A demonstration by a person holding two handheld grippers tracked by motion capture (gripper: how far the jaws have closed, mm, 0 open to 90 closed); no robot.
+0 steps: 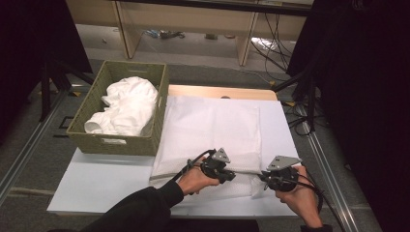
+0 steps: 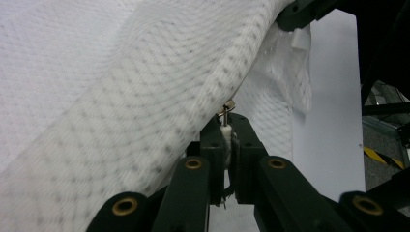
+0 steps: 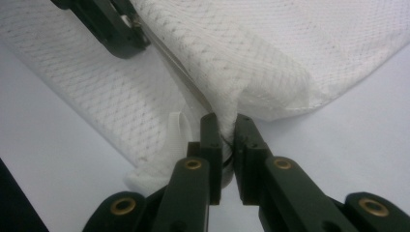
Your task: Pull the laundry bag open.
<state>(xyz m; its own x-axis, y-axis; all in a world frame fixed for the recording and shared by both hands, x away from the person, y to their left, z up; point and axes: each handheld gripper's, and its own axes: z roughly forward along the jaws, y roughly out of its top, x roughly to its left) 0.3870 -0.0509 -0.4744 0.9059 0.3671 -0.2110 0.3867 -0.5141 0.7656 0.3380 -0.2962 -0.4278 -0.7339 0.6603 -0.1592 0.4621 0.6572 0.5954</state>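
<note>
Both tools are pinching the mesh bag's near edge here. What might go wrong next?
1. The left tool grips a small zipper pull with a sliver of mesh; it may slip out.
2. The right tool pinches only a bunched fold of the mesh bag, which might pull free or snag.

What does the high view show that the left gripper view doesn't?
High view alone: a green basket holding crumpled white cloth, and the person's hands. Left gripper view alone: a small metal zipper pull at the left gripper, its jaws shut on the mesh laundry bag. Both: that bag on the white table.
</note>
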